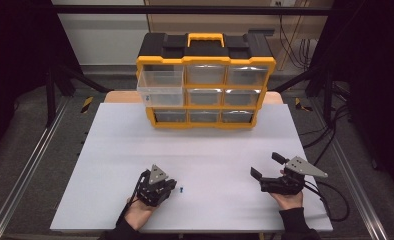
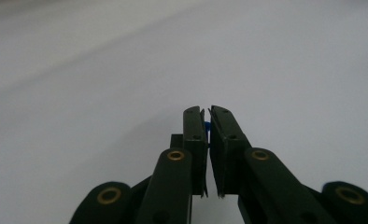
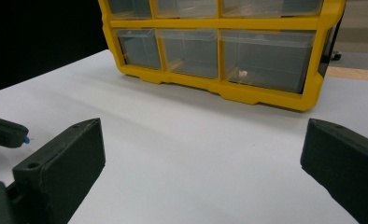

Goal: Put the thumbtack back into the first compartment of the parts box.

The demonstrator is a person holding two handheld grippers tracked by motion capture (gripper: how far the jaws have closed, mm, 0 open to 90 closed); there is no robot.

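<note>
— White board over the table (image 1: pixel 210 150), dark floor round it; where's the blue piece?

— Between the jaws of the left gripper (image 1: pixel 171 186), near the front edge on the person's left; in the left gripper view a sliver of the blue piece (image 2: pixel 207 126) peeps out high up between the two pads, which stand almost together; so that claw is closed on it.

— And that speck on the board just right of the claw?

— A blue-white bit (image 1: pixel 182 189), lying apart from the tips; too small to say whether it's a second piece or part of the same one.

— Other claw?

— Right gripper (image 1: pixel 268 169) rests well off to the right, jaws spread wide with nothing between them; bare board ahead of it.

— Where would the piece go?

— My guess is the organiser (image 1: pixel 205 80) at the far edge; yellow frame, clear drawers, and the top-left drawer (image 1: pixel 160 86) stands pulled out.

— How to do the lift well, then?

— Grip looks thin and near the pad tips; I'd keep the squeeze steady, raise straight up before travelling, hold the claw level so the piece can't slide out, and watch that speck in case something was left behind; release low inside the drawer, not above it.
</note>
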